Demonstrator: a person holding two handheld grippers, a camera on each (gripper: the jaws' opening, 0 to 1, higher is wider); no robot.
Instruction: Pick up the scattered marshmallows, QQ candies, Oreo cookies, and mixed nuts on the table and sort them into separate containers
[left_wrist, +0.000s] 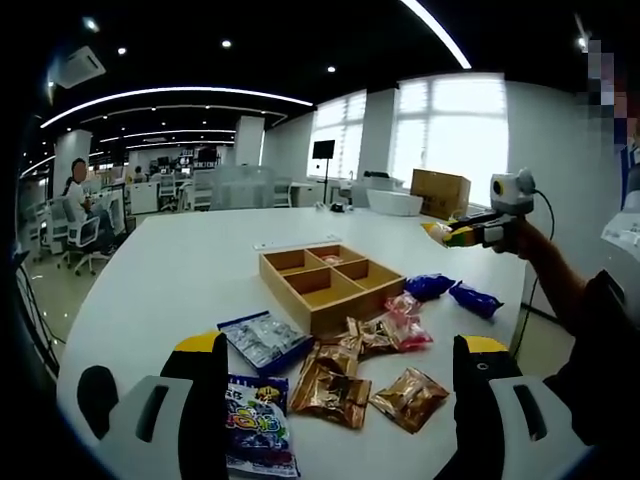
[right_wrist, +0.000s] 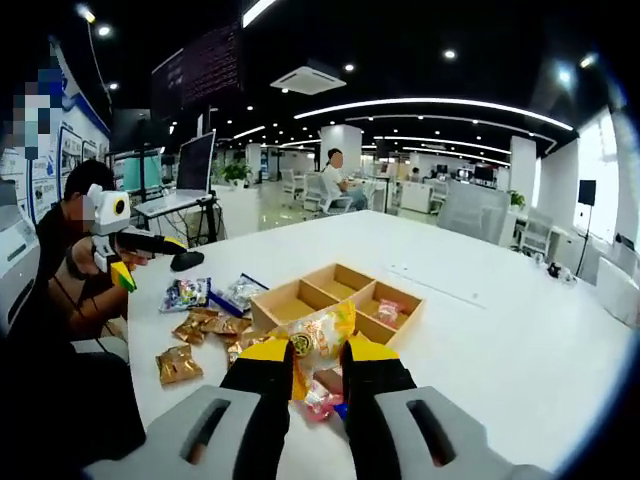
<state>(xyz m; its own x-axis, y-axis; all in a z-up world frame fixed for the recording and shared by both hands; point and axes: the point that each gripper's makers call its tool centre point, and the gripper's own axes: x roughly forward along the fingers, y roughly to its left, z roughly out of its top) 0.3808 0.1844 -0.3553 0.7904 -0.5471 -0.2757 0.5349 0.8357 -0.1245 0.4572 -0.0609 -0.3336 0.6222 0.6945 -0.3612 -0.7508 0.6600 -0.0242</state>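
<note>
A wooden four-compartment tray (left_wrist: 322, 312) (right_wrist: 268, 312) stands mid-table, with a pink packet (right_wrist: 388, 312) in one compartment. Scattered beside it lie brown-gold snack packets (left_wrist: 330, 392) (right_wrist: 176, 364), a purple candy packet (left_wrist: 258, 425), a blue-edged clear packet (left_wrist: 262, 340) (right_wrist: 240, 290), a pink packet (left_wrist: 405, 328) and two blue packets (left_wrist: 452, 293). My left gripper (left_wrist: 342, 350) (right_wrist: 122, 272) hovers open above the near packets, holding nothing. My right gripper (right_wrist: 318, 365) (left_wrist: 452, 235) is shut on a yellow packet (right_wrist: 322, 338) (left_wrist: 437, 230), held in the air over the table beside the tray.
The white table (left_wrist: 180, 270) (right_wrist: 500, 330) stretches wide around the tray. A black mouse-like object (right_wrist: 185, 262) and a monitor (right_wrist: 195, 160) sit at one end, and a cardboard box (left_wrist: 440, 192) at another. A person sits in the office behind (left_wrist: 78, 200).
</note>
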